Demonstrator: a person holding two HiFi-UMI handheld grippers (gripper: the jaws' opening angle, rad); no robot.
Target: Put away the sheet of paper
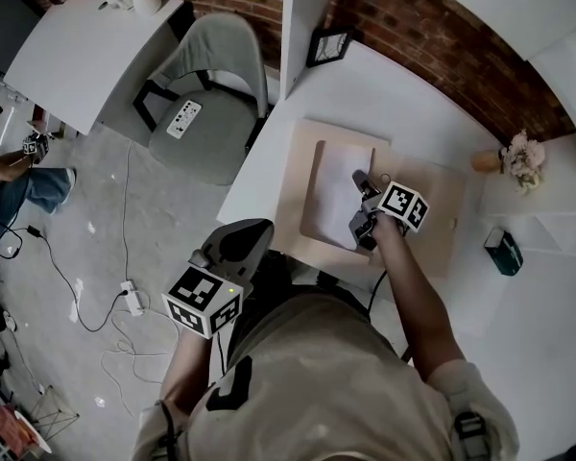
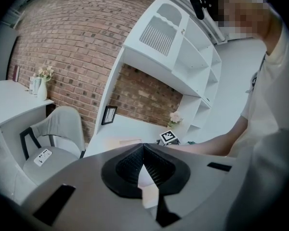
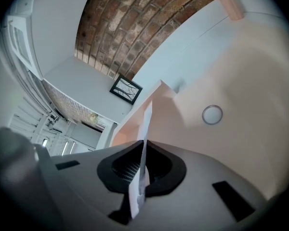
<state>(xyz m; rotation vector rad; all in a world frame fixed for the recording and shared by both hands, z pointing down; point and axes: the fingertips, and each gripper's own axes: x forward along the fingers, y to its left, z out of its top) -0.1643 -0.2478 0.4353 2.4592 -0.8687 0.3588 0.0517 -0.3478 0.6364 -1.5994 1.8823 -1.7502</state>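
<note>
right gripper (image 3: 143, 141) pinches the sheet of paper (image 3: 147, 115); left gripper (image 2: 142, 145) closed, empty

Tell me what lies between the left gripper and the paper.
Head view: only the desk edge and a bare strip of tan board lie between left gripper and paper, which the right gripper pinches.

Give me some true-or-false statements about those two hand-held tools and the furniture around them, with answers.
1. The right gripper has its fingers pinched on the sheet of paper. True.
2. The left gripper grips the paper too. False: its fingers are closed on nothing, away from the desk.
3. A framed picture stands on the white desk. True.
4. The gray chair has a bare seat. False: a white remote lies on it.
</note>
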